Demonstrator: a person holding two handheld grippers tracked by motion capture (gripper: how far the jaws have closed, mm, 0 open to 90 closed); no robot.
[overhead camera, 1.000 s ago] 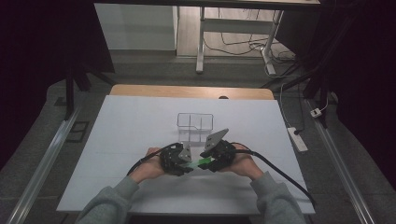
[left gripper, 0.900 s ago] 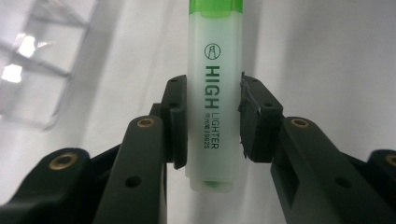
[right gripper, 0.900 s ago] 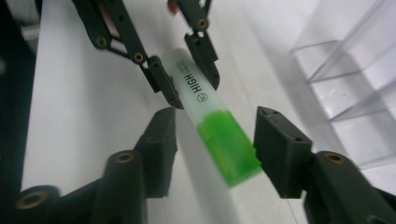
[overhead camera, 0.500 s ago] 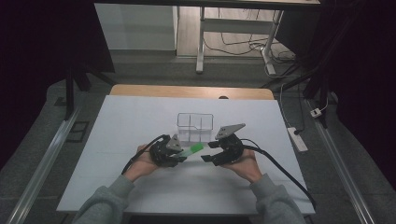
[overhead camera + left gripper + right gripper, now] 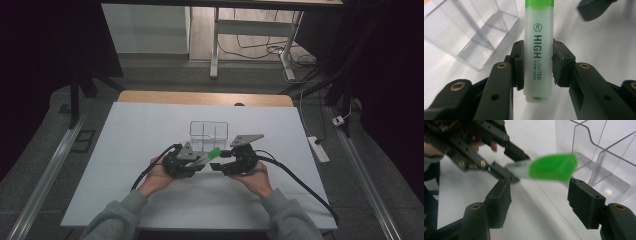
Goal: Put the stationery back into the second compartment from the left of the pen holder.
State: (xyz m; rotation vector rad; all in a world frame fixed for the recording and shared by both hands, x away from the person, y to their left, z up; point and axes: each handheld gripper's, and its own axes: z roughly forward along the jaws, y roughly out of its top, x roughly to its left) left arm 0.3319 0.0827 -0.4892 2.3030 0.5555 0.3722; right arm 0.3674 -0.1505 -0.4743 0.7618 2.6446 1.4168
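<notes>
The highlighter [image 5: 538, 53] has a pale, milky green translucent barrel with dark green lettering and a small round logo printed along it, and a bright, saturated green cap [image 5: 552, 167]. Both claws are matt black: the left claw [image 5: 536, 67] has brass-coloured rivets in its black links, and the right claw [image 5: 540, 203] carries the same brassy dots. A grey three-cornered plate [image 5: 246, 139] tops the right claw in the high view. The organiser box [image 5: 208, 136] is colourless clear plastic with faint grey edges. The surface [image 5: 140, 125] is plain white, with a light wood-brown strip [image 5: 200, 98] along its far edge. The sleeves [image 5: 117, 217] are muted grey-green. The cables [image 5: 305, 187] are black.
</notes>
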